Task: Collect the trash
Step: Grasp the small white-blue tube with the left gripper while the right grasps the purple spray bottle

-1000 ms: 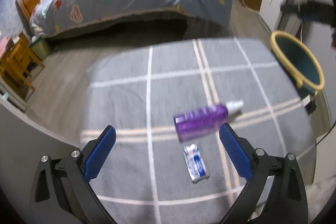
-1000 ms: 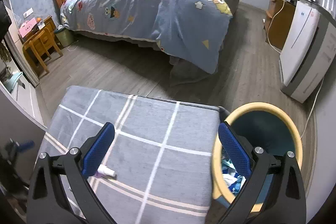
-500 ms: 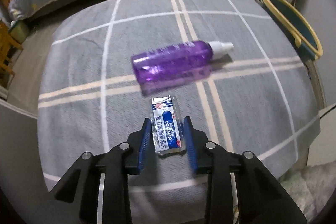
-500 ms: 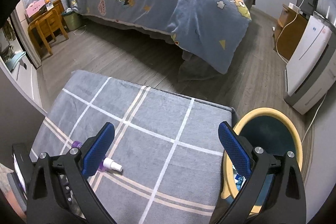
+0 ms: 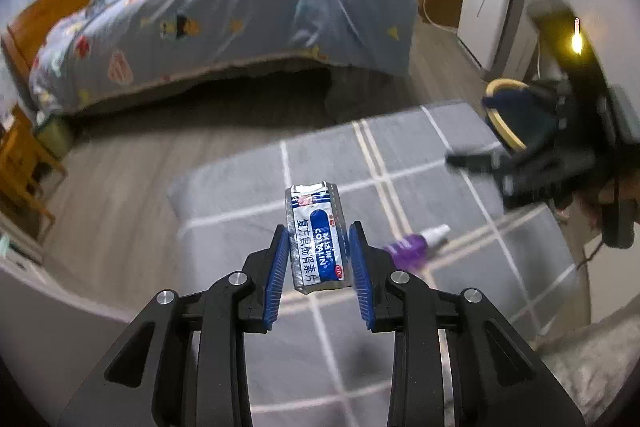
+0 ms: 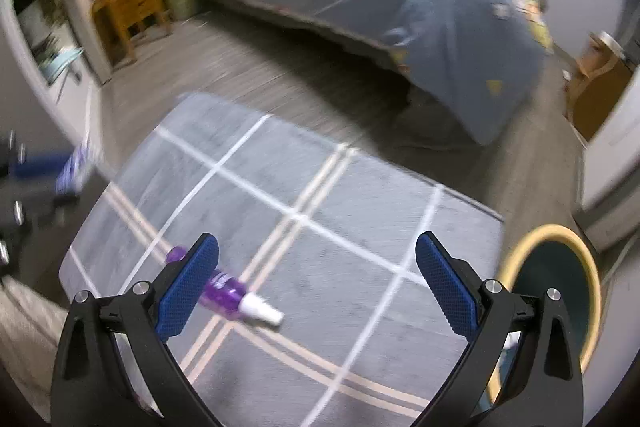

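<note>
Between the closed blue pads of the left gripper a silver-and-blue foil medicine sachet is clamped upright; the yellow-rimmed round trash bin lies far right, nearer the wide-open, empty right gripper

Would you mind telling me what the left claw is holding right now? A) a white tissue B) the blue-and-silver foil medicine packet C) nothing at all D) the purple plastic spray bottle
B: in the left wrist view the left claw is shut on the blue-and-silver foil medicine packet, lifted above the grey checked cloth, while the purple plastic spray bottle lies on that cloth.
</note>
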`<state>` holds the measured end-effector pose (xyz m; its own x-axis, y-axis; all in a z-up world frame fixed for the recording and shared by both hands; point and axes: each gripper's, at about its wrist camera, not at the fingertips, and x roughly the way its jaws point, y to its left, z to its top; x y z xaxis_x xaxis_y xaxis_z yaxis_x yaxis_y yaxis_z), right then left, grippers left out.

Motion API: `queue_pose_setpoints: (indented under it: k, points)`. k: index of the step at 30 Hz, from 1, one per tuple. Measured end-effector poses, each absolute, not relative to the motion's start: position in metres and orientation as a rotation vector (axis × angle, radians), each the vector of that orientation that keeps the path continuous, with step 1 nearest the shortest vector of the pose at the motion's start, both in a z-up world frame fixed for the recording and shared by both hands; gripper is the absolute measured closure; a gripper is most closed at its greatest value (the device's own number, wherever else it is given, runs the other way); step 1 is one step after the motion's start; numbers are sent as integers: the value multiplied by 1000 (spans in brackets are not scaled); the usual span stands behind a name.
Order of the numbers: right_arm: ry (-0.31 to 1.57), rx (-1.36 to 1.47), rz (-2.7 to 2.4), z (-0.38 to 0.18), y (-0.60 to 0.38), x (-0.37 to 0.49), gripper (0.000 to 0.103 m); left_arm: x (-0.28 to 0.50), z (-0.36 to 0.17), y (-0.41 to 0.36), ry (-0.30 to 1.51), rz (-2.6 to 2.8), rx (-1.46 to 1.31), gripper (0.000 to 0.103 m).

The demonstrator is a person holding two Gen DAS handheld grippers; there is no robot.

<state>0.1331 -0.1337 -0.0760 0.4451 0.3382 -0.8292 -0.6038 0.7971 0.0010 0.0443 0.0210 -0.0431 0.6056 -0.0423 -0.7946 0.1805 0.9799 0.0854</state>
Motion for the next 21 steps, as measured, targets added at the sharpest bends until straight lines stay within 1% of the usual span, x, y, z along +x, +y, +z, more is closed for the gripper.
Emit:
queue_pose_setpoints:
  k: [4, 8, 10, 14, 18, 21]
  points:
    - [979, -401, 672, -97, -108, 122, 6, 53, -55, 41, 924, -139, 68, 71]
    - [1014, -533, 749, -126, -81, 106, 8, 63, -52, 58, 931, -142, -9, 71]
    - [1031, -596, 779, -139, -70, 98, 13, 67, -54, 64, 940, -141, -29, 71]
    - [1051, -707, 820, -162, -50, 85, 16, 70, -60, 71, 959, -143, -53, 71]
    - [1044, -783, 829, -177, -35, 79, 24, 72, -64, 75, 974, -144, -63, 71]
    - [1054, -808, 824, -184, -28, 79, 40, 71, -64, 79, 974, -141, -76, 71]
